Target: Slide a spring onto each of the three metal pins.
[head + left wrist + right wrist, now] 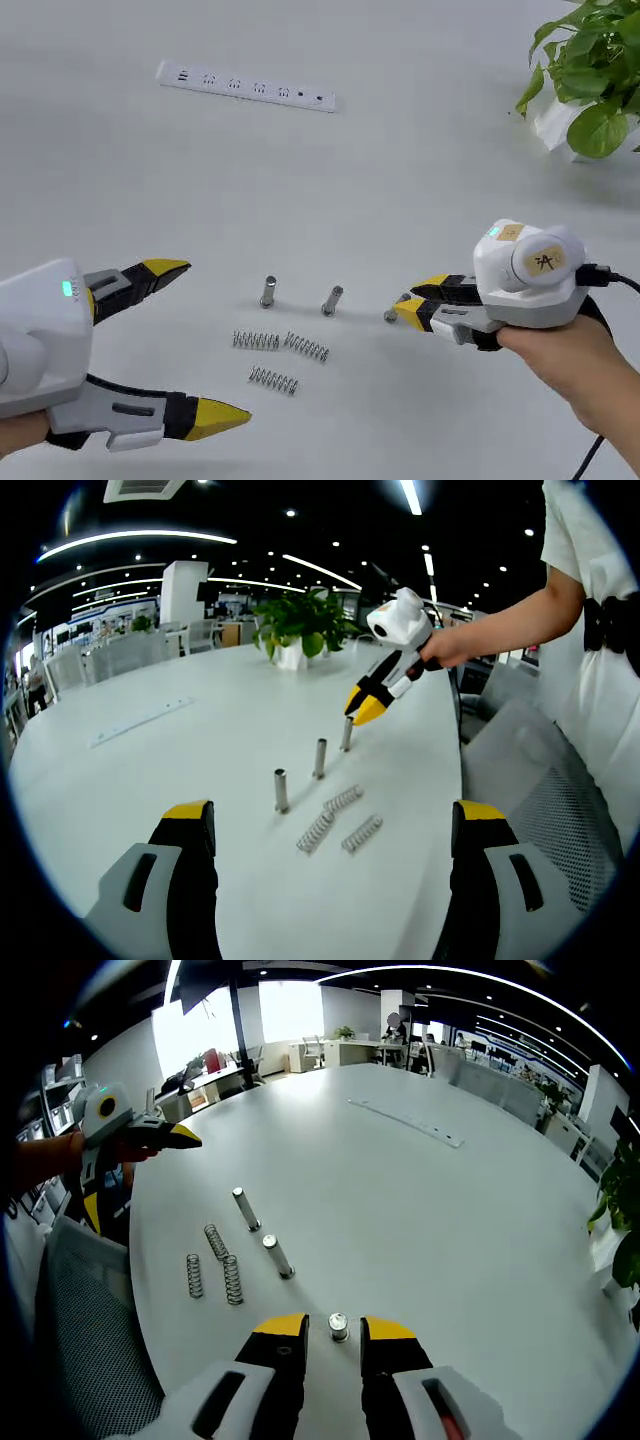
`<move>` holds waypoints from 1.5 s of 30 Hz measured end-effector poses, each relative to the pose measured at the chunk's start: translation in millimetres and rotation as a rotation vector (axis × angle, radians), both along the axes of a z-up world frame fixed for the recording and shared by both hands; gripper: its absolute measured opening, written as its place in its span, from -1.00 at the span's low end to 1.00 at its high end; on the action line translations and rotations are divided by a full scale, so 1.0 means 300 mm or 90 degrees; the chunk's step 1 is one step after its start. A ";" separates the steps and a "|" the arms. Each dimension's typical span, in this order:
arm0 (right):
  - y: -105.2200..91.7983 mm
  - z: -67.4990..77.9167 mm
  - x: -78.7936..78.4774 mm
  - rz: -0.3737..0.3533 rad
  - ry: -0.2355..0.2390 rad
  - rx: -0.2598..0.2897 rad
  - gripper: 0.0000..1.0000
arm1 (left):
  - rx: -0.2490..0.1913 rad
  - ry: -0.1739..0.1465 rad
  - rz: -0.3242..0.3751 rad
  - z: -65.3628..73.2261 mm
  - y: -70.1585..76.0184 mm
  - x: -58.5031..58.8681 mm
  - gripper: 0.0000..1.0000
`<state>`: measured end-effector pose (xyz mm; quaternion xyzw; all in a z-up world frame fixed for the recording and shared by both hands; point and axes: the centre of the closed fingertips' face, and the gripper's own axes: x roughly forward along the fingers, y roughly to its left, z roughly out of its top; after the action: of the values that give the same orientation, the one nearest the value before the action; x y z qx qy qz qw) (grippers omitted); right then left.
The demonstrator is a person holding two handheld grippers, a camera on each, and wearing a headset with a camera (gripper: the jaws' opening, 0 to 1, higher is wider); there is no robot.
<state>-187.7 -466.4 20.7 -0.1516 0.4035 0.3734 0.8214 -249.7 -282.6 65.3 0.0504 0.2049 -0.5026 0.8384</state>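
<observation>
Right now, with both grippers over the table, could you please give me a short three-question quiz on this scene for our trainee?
1. Fill in: the left gripper hovers with its jaws wide ____.
2. In the head view, which of the three pins do the right gripper's jaws flank? A) leftmost B) middle C) rightmost
3. True or false: one of the springs already sits on a pin.

Key: 1 open. 2 C, the rightmost pin. 3 false, all three springs lie on the table.
</observation>
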 end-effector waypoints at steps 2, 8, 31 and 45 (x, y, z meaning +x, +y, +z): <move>-0.004 0.006 -0.002 -0.003 -0.002 0.003 -0.59 | 0.001 0.000 -0.004 0.002 -0.004 -0.003 0.95; -0.014 0.032 -0.016 -0.011 -0.008 0.020 -0.44 | 0.005 -0.003 -0.010 0.008 -0.011 -0.005 0.95; -0.090 0.088 -0.119 0.026 -0.044 0.075 0.29 | 0.032 -0.003 -0.029 -0.001 -0.001 0.001 0.88; -0.107 0.085 -0.167 0.057 -0.054 0.098 0.62 | 0.091 0.012 -0.048 -0.055 0.020 0.031 0.44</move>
<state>-237.7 -498.6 46.2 -0.1214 0.3310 0.4328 0.8297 -240.6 -276.6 48.8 0.1132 0.2464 -0.5183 0.8111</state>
